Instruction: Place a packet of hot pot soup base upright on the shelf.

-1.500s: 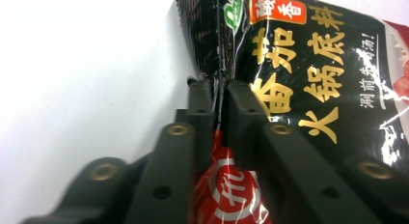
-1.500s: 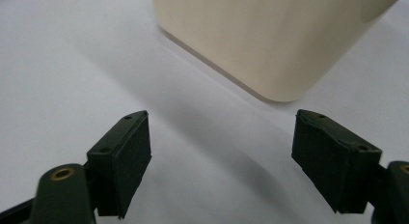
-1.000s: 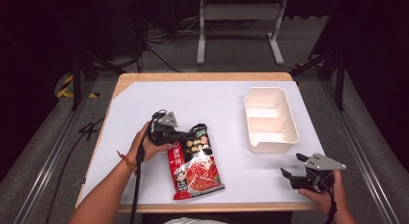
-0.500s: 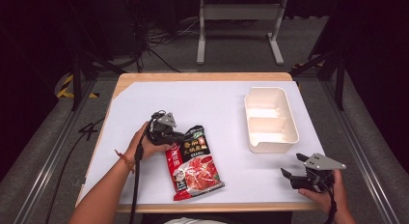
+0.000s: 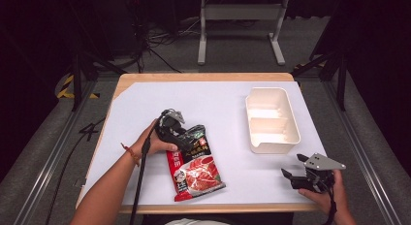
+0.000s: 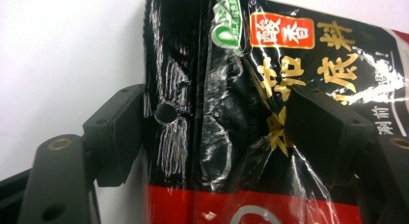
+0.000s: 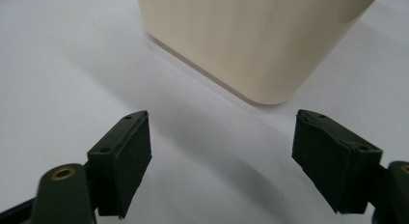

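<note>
A red and black food packet [image 5: 196, 169] lies flat on the white table sheet [image 5: 218, 99], left of centre. My left gripper [image 5: 186, 137] rests at the packet's black top end. In the left gripper view its jaws have just been opening and now stand wide as the left gripper [image 6: 219, 113] straddles the packet [image 6: 289, 40], one jaw at its left edge and the other over its printed face. My right gripper [image 5: 292, 167] is held low at the table's front right, open and empty. In the right gripper view my right gripper [image 7: 222, 137] faces the cream tray [image 7: 241, 40].
The cream two-compartment tray [image 5: 294, 123] stands at the right of the sheet, with nothing in it. A metal stand [image 5: 240, 21] and cables are on the floor beyond the table. The wooden table edge [image 5: 203, 77] runs along the far side.
My left hand has edged slightly right and lower over the packet's top end. The packet, the tray and my right hand have stayed where they were.
</note>
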The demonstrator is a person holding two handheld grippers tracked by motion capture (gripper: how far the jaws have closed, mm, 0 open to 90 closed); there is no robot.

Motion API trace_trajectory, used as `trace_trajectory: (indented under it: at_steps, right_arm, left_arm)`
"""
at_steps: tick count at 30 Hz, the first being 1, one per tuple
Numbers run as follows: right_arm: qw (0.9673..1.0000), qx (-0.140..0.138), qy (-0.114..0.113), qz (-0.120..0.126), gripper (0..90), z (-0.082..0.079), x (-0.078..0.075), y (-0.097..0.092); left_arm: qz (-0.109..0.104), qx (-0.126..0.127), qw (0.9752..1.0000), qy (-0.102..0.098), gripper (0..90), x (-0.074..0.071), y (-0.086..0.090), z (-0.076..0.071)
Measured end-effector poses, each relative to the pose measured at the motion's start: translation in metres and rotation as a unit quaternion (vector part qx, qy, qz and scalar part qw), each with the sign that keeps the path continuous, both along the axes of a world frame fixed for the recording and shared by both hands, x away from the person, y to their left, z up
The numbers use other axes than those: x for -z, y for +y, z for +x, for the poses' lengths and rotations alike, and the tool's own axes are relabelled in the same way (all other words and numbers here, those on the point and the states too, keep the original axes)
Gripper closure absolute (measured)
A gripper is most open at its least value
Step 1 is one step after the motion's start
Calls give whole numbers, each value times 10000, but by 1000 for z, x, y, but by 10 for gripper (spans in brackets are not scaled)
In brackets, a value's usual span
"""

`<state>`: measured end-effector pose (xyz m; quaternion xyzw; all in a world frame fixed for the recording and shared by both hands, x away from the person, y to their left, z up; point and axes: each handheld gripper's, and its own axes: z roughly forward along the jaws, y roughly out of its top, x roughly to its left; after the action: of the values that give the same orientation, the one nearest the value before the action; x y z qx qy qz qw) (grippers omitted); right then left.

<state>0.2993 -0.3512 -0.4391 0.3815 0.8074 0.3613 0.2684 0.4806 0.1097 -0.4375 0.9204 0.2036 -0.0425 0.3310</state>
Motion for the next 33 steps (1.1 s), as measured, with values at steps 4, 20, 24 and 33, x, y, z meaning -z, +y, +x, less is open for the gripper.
trace_trajectory:
  at_steps: [4,20,24,33]
  right_arm:
    - [10000,-23,32,15,210,0,0,-1]
    - [10000,-11,-57,22,211,-2,-3,-2]
    - [10000,8,-45,17,211,-2,-2,-2]
    - [10000,42,-71,46,210,-4,-4,-2]
  left_arm:
    - [-124,244,9993,260,471,-2,2,-2]
    - [-419,-72,9955,-850,875,-30,3,-22]
    - [-797,-285,9881,-1283,875,-55,9,-30]
    - [-1218,-333,9762,-1766,875,-95,11,-46]
